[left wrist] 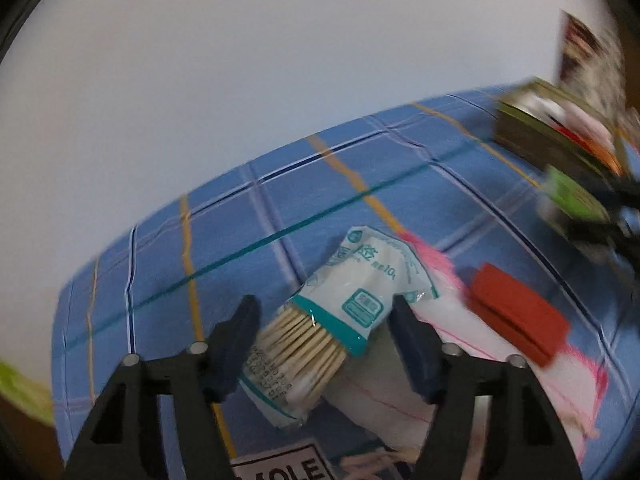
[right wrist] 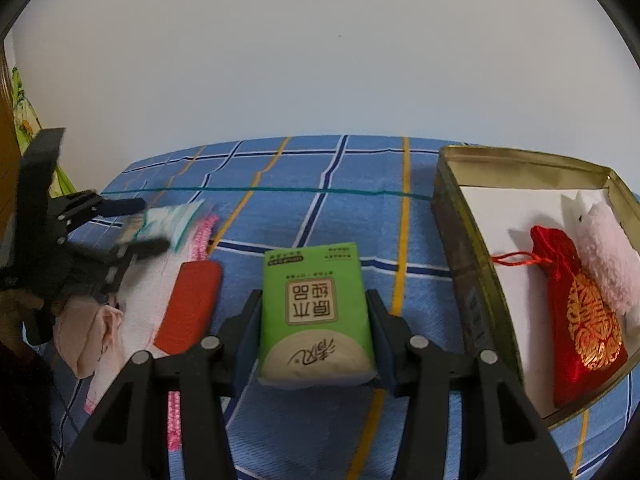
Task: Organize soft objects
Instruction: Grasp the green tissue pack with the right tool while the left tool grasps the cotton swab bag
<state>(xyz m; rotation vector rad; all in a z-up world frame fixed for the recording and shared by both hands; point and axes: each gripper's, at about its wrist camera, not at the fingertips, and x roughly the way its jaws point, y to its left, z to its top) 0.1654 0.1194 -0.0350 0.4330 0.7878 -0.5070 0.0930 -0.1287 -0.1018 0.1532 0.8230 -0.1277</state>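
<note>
The green tissue pack [right wrist: 316, 312] sits clamped between the pads of the right gripper [right wrist: 316, 332]; its beige label carries three large Chinese characters, seen upside down, with a brushed logo below on the pale curve. It is held above the blue checked cloth [right wrist: 312, 168], just left of the open metal tin [right wrist: 456, 216]. Inside the tin, on a white liner, lie a red drawstring pouch [right wrist: 580, 312] with a gold emblem and a fluffy pale pink item [right wrist: 608, 256] touching it. The tin's near wall stands close beside the right finger, while bare cloth runs on to the far edge below a plain white wall. The left gripper [left wrist: 320, 320] straddles a bag of cotton swabs [left wrist: 340, 320] printed in teal, with "10" readable among small characters; the pads stand just off the bag's sides, not pressing. The bag rests partly on a white cloth with pink trim [left wrist: 500, 352], beside a folded red piece [left wrist: 516, 312]. At the lower edge of the left wrist view a white card [left wrist: 280, 468] reads "MOLE".
</note>
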